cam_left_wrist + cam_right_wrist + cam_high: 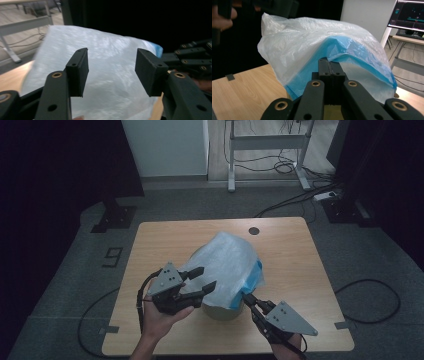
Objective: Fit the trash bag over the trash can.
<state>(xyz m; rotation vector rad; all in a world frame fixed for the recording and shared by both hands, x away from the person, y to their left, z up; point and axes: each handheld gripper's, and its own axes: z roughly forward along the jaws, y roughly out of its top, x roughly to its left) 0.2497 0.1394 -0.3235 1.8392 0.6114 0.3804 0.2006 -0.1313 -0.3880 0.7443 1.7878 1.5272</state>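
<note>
The wooden table (pixel 150 245) carries everything here, and a round olive-grey bin (pixel 222 311) stands on it toward the person's edge; places below are given from that bin. The table's far corners and its left side lie well apart from the bin, and a small dark round grommet (pixel 254 231) sits in the top beyond the bin, near the far edge.

A translucent white plastic bag (pixel 227 262) with a blue rim (pixel 256 276) billows over the bin, covering its top and rising above and behind it, so that the bin shows just below the bag's near edge. In the right gripper view the bag (pixel 312 37) arches like a tent, its blue rim (pixel 352 48) folded along the front.

The left gripper (pixel 202 279) hovers just left of the bin, beside the bag's left flank. Its jaws stand partly apart with nothing pinched; in the left gripper view the gripper (pixel 111 72) frames the bag (pixel 110 50) between its pads without touching it.

The right gripper (pixel 246 298) sits just right of the bin's top, its jaws closed tight on the blue rim, as the right gripper view (pixel 329 65) shows, the film clamped between the pressed pads.
</note>
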